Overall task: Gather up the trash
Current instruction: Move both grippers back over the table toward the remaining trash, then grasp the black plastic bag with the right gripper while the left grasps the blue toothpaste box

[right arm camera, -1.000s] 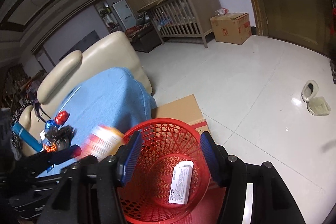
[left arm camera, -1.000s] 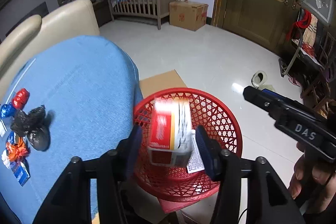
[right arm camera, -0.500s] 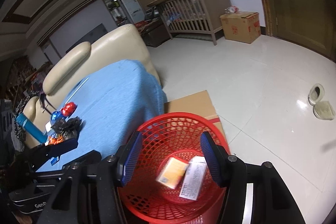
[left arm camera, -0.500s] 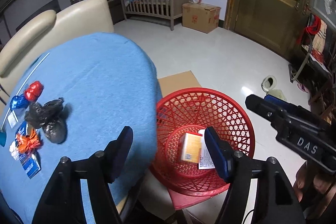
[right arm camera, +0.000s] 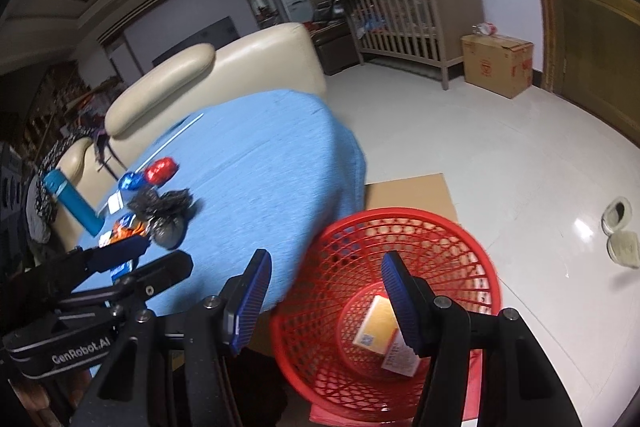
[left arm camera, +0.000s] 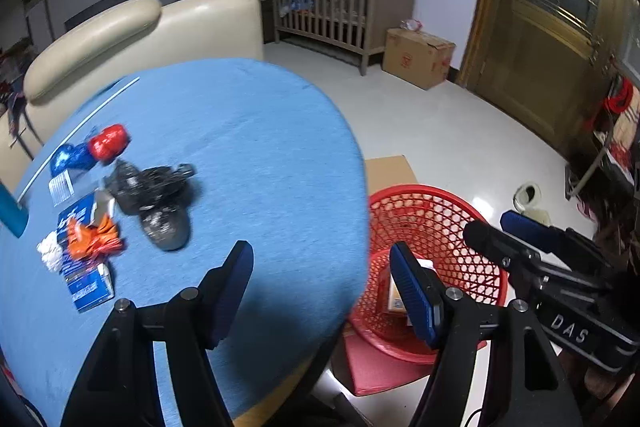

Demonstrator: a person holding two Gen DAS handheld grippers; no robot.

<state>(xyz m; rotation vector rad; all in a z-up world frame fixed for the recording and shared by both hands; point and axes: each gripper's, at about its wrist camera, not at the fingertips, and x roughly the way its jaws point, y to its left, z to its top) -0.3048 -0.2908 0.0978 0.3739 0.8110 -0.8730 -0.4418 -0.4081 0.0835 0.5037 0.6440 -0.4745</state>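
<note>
A red mesh basket (left arm camera: pixel 436 211) (right arm camera: pixel 400 227) stands on the floor by the blue-clothed round table (left arm camera: pixel 260 147) (right arm camera: pixel 260 155). An orange box (right arm camera: pixel 378 319) and a white packet (right arm camera: pixel 400 355) lie inside it. On the table's left sit crumpled black bags (left arm camera: pixel 156 195), a red foil ball (left arm camera: pixel 109 143), a blue foil ball (left arm camera: pixel 70 159), an orange wrapper (left arm camera: pixel 90 239) and a blue-white packet (left arm camera: pixel 88 287). My left gripper (left arm camera: pixel 320 267) hangs open and empty over the table's edge. My right gripper (right arm camera: pixel 326 267) is open and empty, straddling the table edge and the basket rim.
A teal bottle (right arm camera: pixel 76 201) stands at the table's far left. A cream sofa (left arm camera: pixel 140 27) backs the table. Flat cardboard (right arm camera: pixel 408 191) lies under the basket. A crib (left arm camera: pixel 340 7), a carton (left arm camera: pixel 418 57), a wooden door (left arm camera: pixel 540 47) and slippers (right arm camera: pixel 620 231) ring the white floor.
The red-and-white box left my left gripper and fell into the basket. The left jaws widened. Both grippers swung from over the basket toward the table.
</note>
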